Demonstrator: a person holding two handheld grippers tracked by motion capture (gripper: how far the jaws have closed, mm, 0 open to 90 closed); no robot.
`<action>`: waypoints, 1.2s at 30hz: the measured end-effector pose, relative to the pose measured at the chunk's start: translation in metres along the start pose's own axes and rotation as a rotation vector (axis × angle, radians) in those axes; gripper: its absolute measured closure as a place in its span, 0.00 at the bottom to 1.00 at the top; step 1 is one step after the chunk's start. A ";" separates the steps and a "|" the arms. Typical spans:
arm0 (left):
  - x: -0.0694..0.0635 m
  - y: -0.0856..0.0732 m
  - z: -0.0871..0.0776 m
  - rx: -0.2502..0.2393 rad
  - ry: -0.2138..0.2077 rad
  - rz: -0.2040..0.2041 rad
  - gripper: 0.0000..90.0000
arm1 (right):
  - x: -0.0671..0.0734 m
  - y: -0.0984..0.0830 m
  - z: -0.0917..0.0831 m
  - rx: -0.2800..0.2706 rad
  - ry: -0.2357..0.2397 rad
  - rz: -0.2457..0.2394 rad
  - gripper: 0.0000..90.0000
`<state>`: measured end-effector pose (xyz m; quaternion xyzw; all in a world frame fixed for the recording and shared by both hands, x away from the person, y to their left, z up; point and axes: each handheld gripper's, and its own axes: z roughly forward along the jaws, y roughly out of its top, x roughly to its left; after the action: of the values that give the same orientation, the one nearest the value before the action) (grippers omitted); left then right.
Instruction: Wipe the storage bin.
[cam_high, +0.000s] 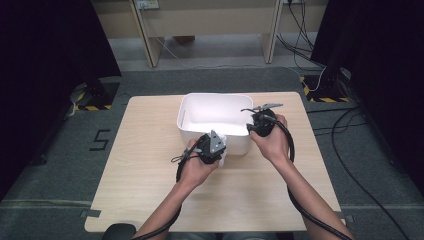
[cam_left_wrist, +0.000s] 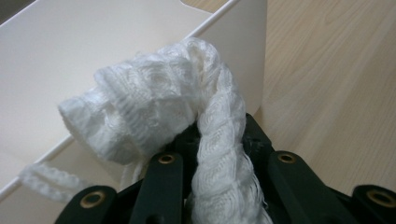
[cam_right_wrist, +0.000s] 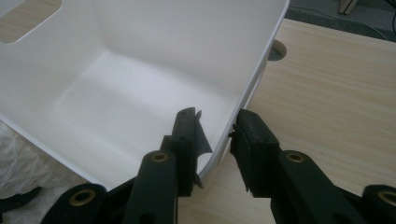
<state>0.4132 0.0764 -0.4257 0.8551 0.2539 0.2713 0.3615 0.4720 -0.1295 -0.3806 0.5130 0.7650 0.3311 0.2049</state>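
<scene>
Now left claw (cam_left_wrist: 210, 154) clamps white cloth (cam_left_wrist: 154, 107); right claw (cam_right_wrist: 212, 154) grips bin (cam_right_wrist: 140, 84) wall

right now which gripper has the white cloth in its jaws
The left gripper: its jaws are shut on the cloth at the bin's near wall. The right gripper straddles the bin rim instead.

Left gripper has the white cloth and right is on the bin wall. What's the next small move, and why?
Probably lift the left gripper over the near rim and into the white bin. Its jaws are shut on the white cloth, which sits just outside that wall, while the right gripper steadies the rim.
</scene>
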 end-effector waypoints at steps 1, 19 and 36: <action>0.000 0.000 0.001 -0.001 -0.002 -0.002 0.82 | 0.000 0.000 0.000 0.000 0.001 0.000 0.78; -0.005 -0.007 0.012 0.017 -0.012 0.005 0.82 | 0.000 0.000 0.000 0.000 0.003 0.006 0.78; -0.009 -0.013 0.023 0.042 -0.031 0.008 0.82 | 0.000 0.000 0.000 0.000 0.002 0.003 0.78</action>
<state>0.4184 0.0673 -0.4514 0.8676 0.2506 0.2542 0.3461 0.4722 -0.1294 -0.3806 0.5140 0.7643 0.3319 0.2037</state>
